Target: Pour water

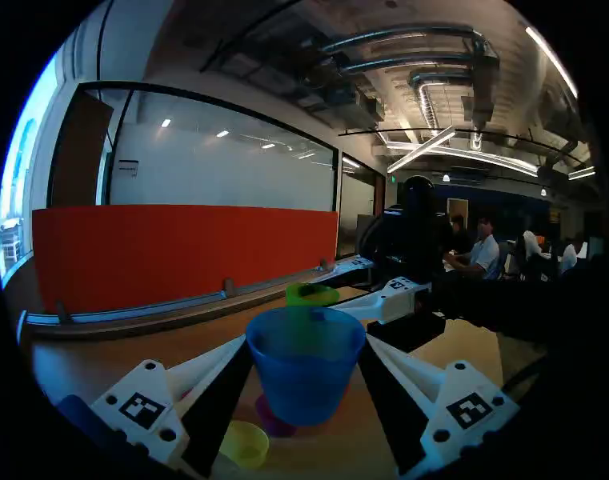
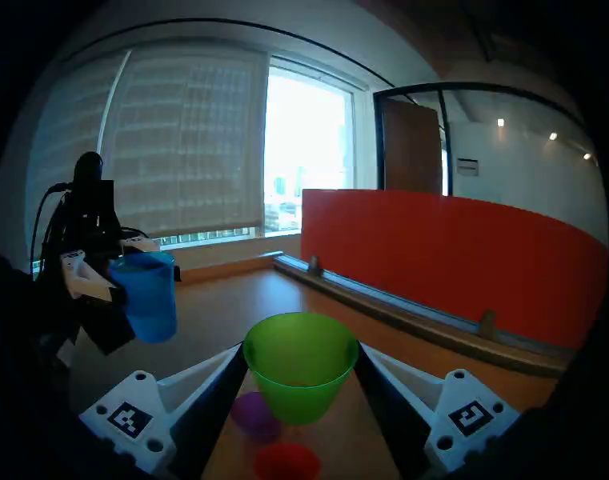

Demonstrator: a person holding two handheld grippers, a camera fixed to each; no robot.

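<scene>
A translucent blue cup [image 1: 304,376] stands upright between the white fingers of my left gripper [image 1: 304,350], which is shut on it, held above the wooden table [image 1: 104,360]. My right gripper [image 2: 301,354] is shut on an upright green cup [image 2: 301,376]. In the left gripper view the green cup [image 1: 310,294] sits just beyond the blue one, with the right gripper [image 1: 384,300] behind it. In the right gripper view the blue cup [image 2: 148,298] hangs off to the left in the left gripper [image 2: 96,280]. I cannot tell whether either cup holds water.
Small cups stand on the table below: a yellow cup [image 1: 244,442], a purple cup [image 2: 254,414] and a red cup [image 2: 286,462]. An orange partition [image 2: 456,248] with a rail lines the table's far edge. People [image 1: 484,252] sit at desks farther off.
</scene>
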